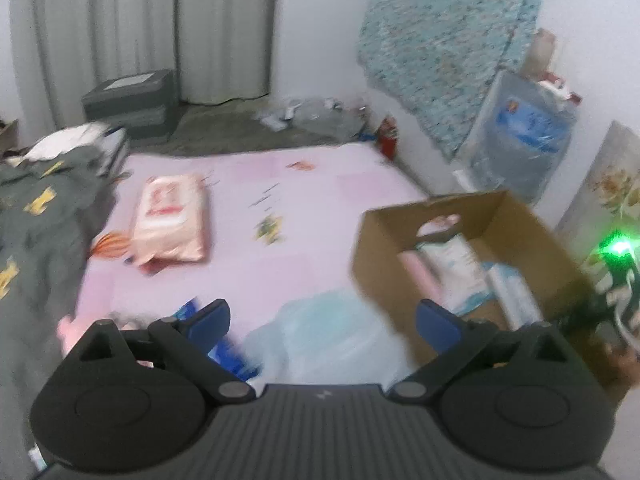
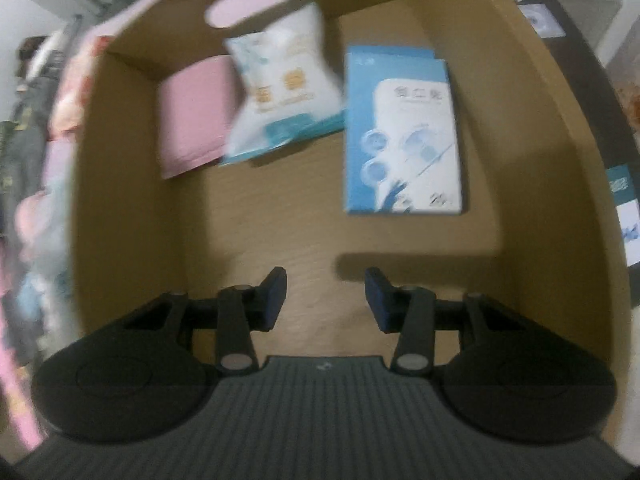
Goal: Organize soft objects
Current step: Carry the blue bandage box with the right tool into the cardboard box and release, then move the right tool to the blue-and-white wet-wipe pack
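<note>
Left gripper (image 1: 322,322): spread, empty. Right gripper (image 2: 326,298): parted, empty, inside cardboard box (image 2: 132,200). Risk: pink pack (image 1: 172,220), near mat's left edge, missed through hurried motion.

This is a lived-in room of a home, a bedroom by the look of it. Long pale curtains (image 1: 160,28) hang to the floor on the far wall, a pink mat (image 1: 280,216) covers the middle of the floor, and crumpled grey clothing (image 1: 44,208) is heaped at its left edge. A patterned teal blanket (image 1: 448,40) hangs against the white wall, with bagged household goods (image 1: 524,132) stacked beneath.
</note>
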`<state>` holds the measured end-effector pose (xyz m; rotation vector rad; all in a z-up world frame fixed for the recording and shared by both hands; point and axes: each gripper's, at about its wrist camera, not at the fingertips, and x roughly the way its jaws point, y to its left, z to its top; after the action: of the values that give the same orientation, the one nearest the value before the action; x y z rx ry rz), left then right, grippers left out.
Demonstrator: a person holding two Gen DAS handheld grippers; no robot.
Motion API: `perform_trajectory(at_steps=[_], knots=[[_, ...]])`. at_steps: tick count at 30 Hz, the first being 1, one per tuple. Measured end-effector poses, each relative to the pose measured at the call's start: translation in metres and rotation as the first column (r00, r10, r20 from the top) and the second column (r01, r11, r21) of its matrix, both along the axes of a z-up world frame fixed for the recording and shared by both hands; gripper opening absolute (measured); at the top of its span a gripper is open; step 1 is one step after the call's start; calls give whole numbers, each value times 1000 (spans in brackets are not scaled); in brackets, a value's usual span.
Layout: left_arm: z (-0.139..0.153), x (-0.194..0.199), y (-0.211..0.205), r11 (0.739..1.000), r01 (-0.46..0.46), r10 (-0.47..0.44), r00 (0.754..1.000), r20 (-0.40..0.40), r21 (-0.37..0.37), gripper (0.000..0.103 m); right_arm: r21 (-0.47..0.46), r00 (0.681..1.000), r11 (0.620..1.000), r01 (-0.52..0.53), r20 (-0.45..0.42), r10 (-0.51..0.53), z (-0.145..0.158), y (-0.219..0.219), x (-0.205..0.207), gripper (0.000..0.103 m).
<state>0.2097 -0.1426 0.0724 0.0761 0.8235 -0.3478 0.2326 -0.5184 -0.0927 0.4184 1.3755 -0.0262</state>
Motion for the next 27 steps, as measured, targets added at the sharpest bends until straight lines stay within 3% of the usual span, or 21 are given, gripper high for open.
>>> perform_trajectory(at_steps=[4, 8, 20, 27], knots=[[-12, -9, 36, 998, -58, 58, 998, -23, 10, 100, 13, 996, 996, 86, -19, -86, -20, -13, 15, 46], [-18, -22, 60, 997, -83, 83, 997, -3, 3, 100, 49, 986, 985, 166, 25, -167, -21, -26, 25, 47], [-37, -49, 74, 997, -72, 72, 997, -4, -7, 103, 46, 953, 961, 274, 125, -278, -25, -33, 53, 49], [-40, -64, 85, 997, -67, 67, 998, 16, 29, 103, 77, 948, 956, 283, 130, -291, -9, -39, 41, 67]])
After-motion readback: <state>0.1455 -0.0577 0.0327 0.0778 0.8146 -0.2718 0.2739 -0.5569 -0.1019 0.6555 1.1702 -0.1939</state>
